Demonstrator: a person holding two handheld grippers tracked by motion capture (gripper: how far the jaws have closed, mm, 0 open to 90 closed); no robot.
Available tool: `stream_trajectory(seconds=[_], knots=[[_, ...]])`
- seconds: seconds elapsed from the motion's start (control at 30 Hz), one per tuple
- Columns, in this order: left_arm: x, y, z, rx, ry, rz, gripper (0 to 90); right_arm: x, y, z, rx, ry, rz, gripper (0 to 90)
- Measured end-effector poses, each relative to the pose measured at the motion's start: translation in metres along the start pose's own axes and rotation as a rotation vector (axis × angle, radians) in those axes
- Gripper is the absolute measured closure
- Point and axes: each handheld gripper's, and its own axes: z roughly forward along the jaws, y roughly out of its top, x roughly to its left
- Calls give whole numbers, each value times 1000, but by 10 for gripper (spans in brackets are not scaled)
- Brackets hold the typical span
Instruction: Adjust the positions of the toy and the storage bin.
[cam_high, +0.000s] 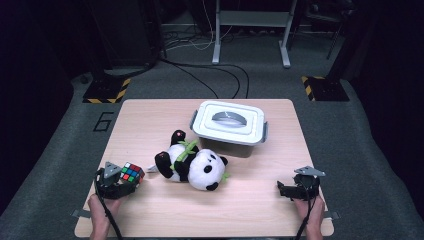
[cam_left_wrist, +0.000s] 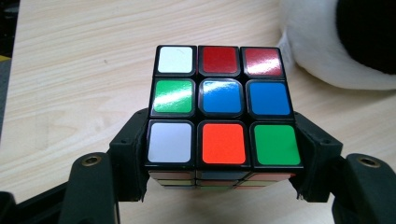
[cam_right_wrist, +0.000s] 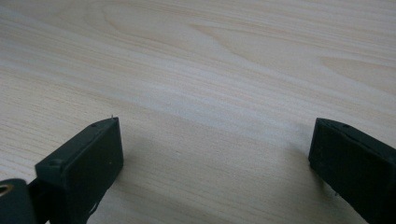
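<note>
Cube pinched at left, lidded box toward one o'clock

Left gripper (cam_high: 121, 184) pinches the multicoloured plastic puzzle cube (cam_high: 132, 173); the white lidded plastic box (cam_high: 229, 123) lies beyond the black-and-white plush panda (cam_high: 192, 164). Right gripper (cam_high: 287, 190) spread, empty.

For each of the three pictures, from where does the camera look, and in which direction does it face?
High view: above the person's table edge, looking forward and down at the table, white box, panda; both hands with left tongs and right tongs show.
Left gripper view: rides on the left tongs, looking along the jaws, shut on the cube.
Right gripper view: rides on the right tongs, facing bare tabletop between open jaws.
Shared: high and left gripper views both show cube and panda.
</note>
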Motion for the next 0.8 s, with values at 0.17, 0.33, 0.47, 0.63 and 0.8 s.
stream_trajectory(seconds=[0.17, 0.33, 0.47, 0.63, 0.8], knots=[[7, 5, 6, -11, 20, -16, 340, 0, 0, 0, 0, 0, 2, 25], [15, 10, 13, -19, 43, -31, 339, 0, 0, 0, 0, -1, 2, 25], [23, 11, 21, -29, 66, -59, 339, 0, 0, 0, 0, 0, 2, 24], [34, 14, 33, -23, 93, -83, 339, 0, 0, 0, 0, 0, 2, 24], [38, 20, 41, -18, 105, -86, 339, 0, 0, 0, 0, 0, 3, 24]])
